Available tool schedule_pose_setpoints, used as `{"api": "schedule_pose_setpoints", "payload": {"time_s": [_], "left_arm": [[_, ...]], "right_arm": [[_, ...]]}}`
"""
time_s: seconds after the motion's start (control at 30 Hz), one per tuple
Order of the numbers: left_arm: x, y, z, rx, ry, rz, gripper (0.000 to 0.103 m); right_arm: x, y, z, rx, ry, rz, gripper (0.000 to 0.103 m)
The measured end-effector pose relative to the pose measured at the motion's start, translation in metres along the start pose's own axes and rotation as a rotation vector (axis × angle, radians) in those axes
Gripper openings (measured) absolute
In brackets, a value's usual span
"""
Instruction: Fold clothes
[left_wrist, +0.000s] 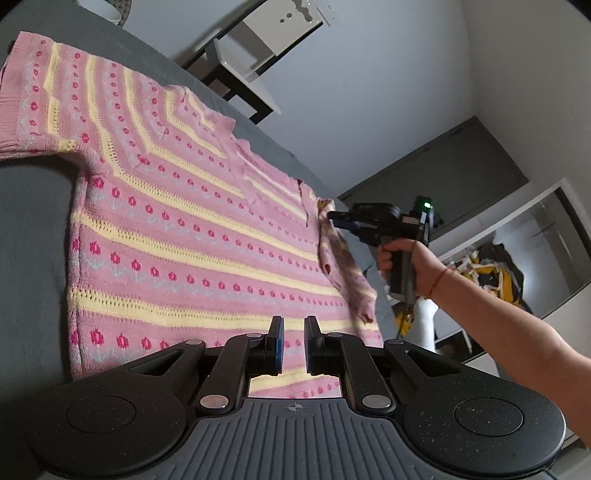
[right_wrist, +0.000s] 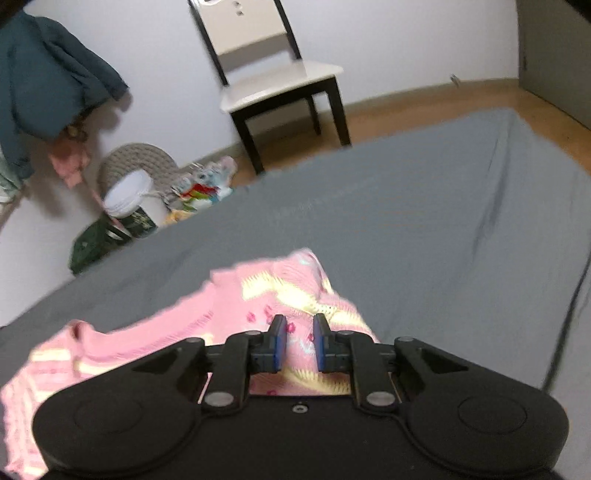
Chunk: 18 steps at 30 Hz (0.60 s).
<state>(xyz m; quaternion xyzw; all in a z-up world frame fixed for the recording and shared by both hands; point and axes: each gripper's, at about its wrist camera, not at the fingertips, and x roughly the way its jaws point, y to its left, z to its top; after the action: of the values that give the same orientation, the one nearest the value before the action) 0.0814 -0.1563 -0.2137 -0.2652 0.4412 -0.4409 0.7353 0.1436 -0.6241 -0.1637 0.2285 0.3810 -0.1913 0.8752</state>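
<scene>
A pink knit sweater (left_wrist: 192, 229) with yellow stripes and red dots lies flat on the grey bed (left_wrist: 33, 229). My left gripper (left_wrist: 294, 325) hovers low over its hem, open by a narrow gap, with flat fabric showing through and nothing pinched. At the far right, a hand holds my right gripper (left_wrist: 330, 215) at the right sleeve (left_wrist: 343, 266), which is lifted and turned inward. In the right wrist view the right gripper (right_wrist: 299, 325) is shut on the bunched pink sleeve (right_wrist: 288, 284), which rises in front of its fingers.
The grey bed (right_wrist: 424, 221) stretches far beyond the sweater. A chair (right_wrist: 280, 85) stands by the wall past the bed's edge. A woven basket (right_wrist: 140, 162), a white bin (right_wrist: 129, 195) and clutter sit on the floor. An open wardrobe (left_wrist: 498, 273) holds clothes.
</scene>
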Motion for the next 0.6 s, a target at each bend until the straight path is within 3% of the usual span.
{"api": "schedule_pose_setpoints", "payload": {"time_s": [0.1, 0.17, 0.23, 0.3, 0.4, 0.5, 0.6], "left_arm": [[0.005, 0.004, -0.001, 0.003, 0.022, 0.023, 0.009], [0.009, 0.006, -0.002, 0.001, 0.035, 0.029, 0.009], [0.011, 0.007, -0.002, 0.0, 0.045, 0.034, 0.009], [0.011, 0.007, -0.003, -0.002, 0.045, 0.03, 0.009], [0.009, 0.003, -0.002, 0.001, 0.035, 0.018, 0.009], [0.005, -0.003, -0.002, 0.013, 0.02, 0.002, 0.009], [0.001, -0.007, -0.003, 0.023, 0.014, 0.002, 0.009]], "right_arm": [[0.003, 0.003, -0.008, 0.022, -0.062, -0.02, 0.016], [-0.002, -0.001, -0.001, 0.062, -0.048, 0.013, 0.019], [-0.012, -0.008, 0.007, 0.097, -0.036, 0.075, 0.027], [-0.036, -0.02, 0.008, 0.112, -0.088, 0.113, 0.041], [-0.069, -0.042, 0.002, 0.084, -0.098, 0.074, 0.045], [-0.083, -0.068, -0.013, 0.025, -0.028, -0.035, 0.045], [-0.085, -0.094, -0.03, 0.068, 0.031, -0.031, 0.045]]}}
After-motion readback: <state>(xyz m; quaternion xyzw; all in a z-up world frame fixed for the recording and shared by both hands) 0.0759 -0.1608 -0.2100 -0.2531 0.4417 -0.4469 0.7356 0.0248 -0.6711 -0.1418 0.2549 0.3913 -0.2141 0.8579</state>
